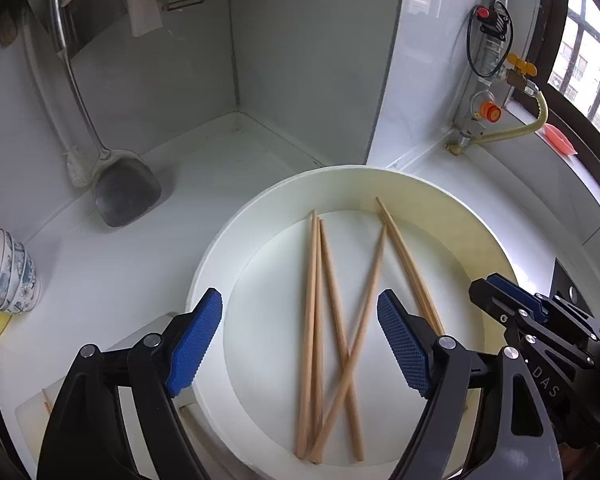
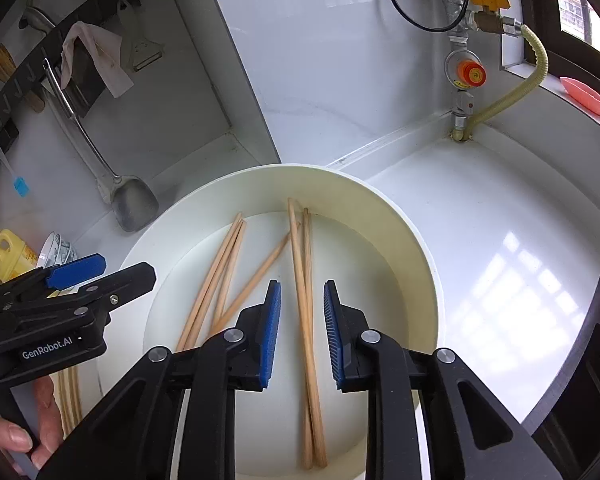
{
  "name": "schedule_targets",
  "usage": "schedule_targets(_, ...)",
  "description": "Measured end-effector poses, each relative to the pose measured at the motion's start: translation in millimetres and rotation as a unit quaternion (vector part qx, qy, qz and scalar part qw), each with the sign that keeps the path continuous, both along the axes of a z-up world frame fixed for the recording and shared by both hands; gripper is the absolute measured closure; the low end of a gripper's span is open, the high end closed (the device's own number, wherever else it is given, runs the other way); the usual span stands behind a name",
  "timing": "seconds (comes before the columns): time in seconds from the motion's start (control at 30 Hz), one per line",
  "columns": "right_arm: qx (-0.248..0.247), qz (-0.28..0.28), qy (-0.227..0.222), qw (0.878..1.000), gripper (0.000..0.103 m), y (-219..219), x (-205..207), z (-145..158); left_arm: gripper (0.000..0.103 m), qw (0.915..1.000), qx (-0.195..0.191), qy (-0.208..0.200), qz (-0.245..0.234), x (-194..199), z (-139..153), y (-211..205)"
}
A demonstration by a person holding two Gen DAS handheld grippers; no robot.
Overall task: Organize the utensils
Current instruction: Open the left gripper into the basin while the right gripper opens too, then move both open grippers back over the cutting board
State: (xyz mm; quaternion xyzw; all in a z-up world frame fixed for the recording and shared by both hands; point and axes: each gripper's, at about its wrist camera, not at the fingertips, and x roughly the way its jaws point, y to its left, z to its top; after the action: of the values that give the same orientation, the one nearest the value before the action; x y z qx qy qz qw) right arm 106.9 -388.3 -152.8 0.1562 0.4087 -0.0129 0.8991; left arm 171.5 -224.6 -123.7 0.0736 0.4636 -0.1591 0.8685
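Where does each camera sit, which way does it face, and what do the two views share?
Left wrist: on the left gripper, angled down into the basin of chopsticks; own open fingers, right gripper alongside.
Right wrist: on the right gripper, angled down likewise; own fingers, left gripper, a hand.
Shared: basin, chopsticks, spatula.

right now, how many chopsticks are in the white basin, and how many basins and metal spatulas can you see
chopsticks in the basin: 6
white basin: 1
metal spatula: 1
total: 8
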Motion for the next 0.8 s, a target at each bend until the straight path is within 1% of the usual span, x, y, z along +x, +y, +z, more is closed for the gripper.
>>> schedule_targets(0.07, 0.001, -0.003, 0.000, 1.000, 0.074, 1, -2, 1, 0.021, 1.0000, 0.002, 0.001, 0.009, -1, 1, 6)
schedule_targets(0.23, -0.005, -0.002, 0.003, 1.000, 0.072, 9, -9, 5, 0.019, 0.9997, 0.004, 0.005, 0.024, -8, 4, 23)
schedule_targets(0.33, -0.008, -0.003, 0.001, 1.000, 0.069, 16, -15, 9, 0.019, 0.9996, 0.003, 0.004, 0.028, -14, 9, 31)
schedule_targets(0.43, -0.012, -0.004, -0.001, 1.000, 0.069, 23, -21, 14, 0.018, 0.9996, 0.004, -0.001, 0.029, -23, 15, 42)
schedule_targets(0.5, -0.015, -0.004, -0.002, 1.000, 0.068, 29, -25, 18, 0.016, 0.9995, -0.001, -0.005, 0.032, -28, 20, 50)
schedule_targets(0.6, -0.021, -0.002, -0.004, 1.000, 0.066, 40, -32, 24, 0.016, 0.9993, -0.006, -0.009, 0.037, -36, 26, 63)
schedule_targets(0.67, -0.024, -0.001, -0.007, 1.000, 0.062, 46, -37, 29, 0.014, 0.9991, -0.009, -0.012, 0.039, -41, 30, 73)
schedule_targets(0.8, -0.032, 0.009, -0.010, 0.999, 0.060, 64, -47, 38, 0.010, 0.9986, -0.018, -0.022, 0.045, -52, 40, 93)
